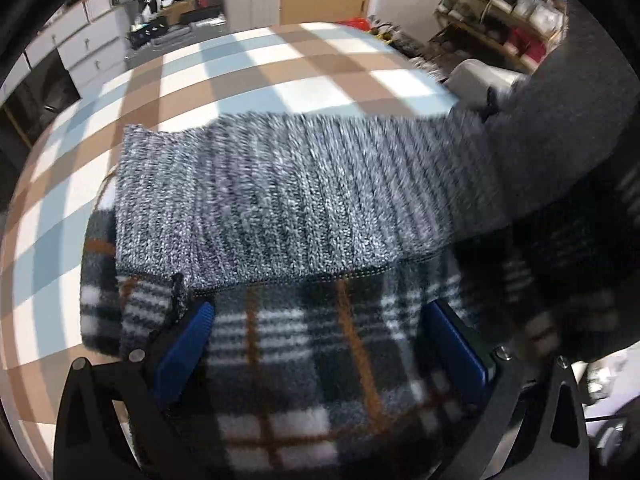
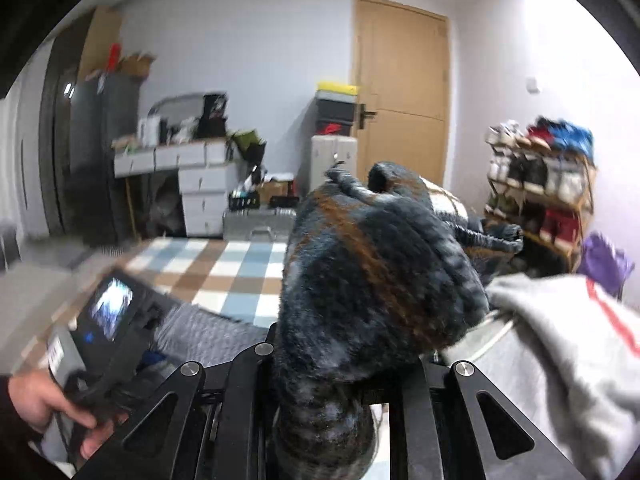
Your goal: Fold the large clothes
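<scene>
A large jacket lies on the checked table cover [image 1: 192, 80]. Its plaid fleece side [image 1: 304, 344] is nearest me and its grey ribbed knit side [image 1: 280, 192] is folded over the top. My left gripper [image 1: 320, 344] is open, its blue fingers [image 1: 188, 344] hovering on either side of the plaid fleece. My right gripper [image 2: 340, 364] is shut on a bunched part of the jacket [image 2: 372, 272] and holds it up off the table. Its fingertips are hidden by the fabric. The left gripper's body and the hand holding it [image 2: 100, 344] show at lower left.
A grey garment [image 2: 560, 344] lies heaped at the right. Behind the table stand white drawers [image 2: 200, 200], boxes, a wooden door [image 2: 400, 92] and a shoe rack [image 2: 540, 184]. The table cover [image 2: 224, 272] continues to the far side.
</scene>
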A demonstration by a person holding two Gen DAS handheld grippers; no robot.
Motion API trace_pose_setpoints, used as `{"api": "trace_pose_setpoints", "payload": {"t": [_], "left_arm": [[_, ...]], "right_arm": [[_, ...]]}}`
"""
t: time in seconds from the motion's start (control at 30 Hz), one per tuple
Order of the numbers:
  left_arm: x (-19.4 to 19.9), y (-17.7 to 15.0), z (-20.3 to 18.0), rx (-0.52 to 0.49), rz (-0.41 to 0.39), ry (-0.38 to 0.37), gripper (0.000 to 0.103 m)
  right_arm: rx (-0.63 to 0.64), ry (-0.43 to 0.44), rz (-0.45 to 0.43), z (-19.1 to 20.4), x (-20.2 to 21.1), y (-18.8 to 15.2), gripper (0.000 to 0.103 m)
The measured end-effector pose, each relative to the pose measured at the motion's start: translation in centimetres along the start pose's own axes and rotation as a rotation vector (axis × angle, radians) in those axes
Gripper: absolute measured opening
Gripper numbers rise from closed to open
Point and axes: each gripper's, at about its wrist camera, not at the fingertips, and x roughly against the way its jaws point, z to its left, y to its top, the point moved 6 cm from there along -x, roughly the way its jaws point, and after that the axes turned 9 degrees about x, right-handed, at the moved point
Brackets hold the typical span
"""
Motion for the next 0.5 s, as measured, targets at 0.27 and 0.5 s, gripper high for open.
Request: {"api": "trace_pose_setpoints", "payload": {"t": [0.27,0.5], "left_arm": [[8.4,-0.4,7.4,0.136,-0.114,-0.219,0.102],[10.5,-1.2,15.3,0.261,-0.135,-0.229,0.102]], "right_arm": [[0.312,-0.019,0.026,9.2,-0.6,0.1,0.018],[0.679,0.013,0.182,19.8,-4.1,-5.4,0.018]]}}
